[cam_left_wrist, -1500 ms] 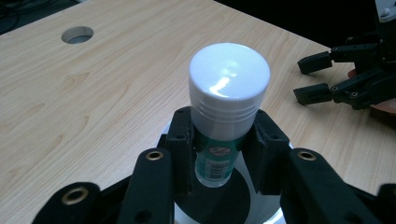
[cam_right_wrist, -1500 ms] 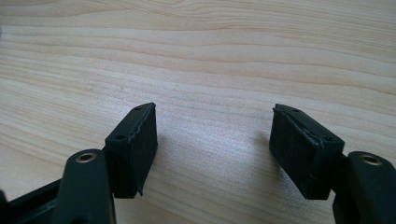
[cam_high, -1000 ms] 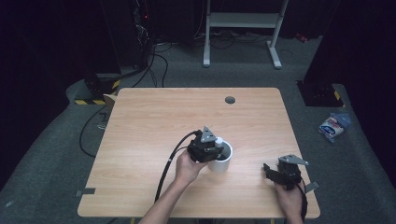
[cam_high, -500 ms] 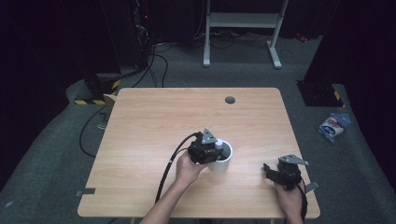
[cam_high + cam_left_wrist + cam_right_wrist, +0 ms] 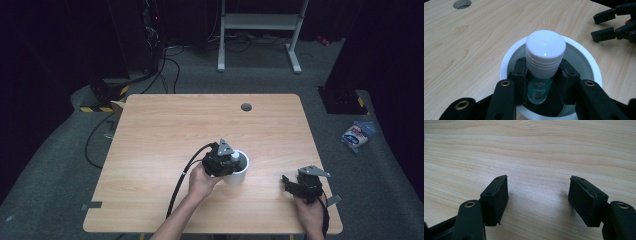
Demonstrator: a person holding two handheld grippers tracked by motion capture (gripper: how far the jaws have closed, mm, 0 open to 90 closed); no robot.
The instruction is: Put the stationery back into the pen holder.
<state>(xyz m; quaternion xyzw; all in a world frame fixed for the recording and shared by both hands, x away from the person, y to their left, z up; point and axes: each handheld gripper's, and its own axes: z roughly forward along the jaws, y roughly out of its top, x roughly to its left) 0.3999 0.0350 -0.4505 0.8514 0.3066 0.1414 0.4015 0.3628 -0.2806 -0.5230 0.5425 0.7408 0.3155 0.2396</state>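
High view: the left gripper (image 5: 231, 161) clenched a white-capped bottle (image 5: 545, 62) inside the cup (image 5: 239, 171); the right gripper (image 5: 292, 184) rested splayed.

So we've got our jaws clamped on a green bottle (image 5: 539, 86) with a white cap (image 5: 545, 53), sitting inside the white cup (image 5: 584, 53) on the wooden surface (image 5: 474, 37).

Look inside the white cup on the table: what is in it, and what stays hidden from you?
Inside the white cup stands a small bottle with a white cap and a green label, clamped by the left gripper. The jaws and bottle cover the cup's bottom.
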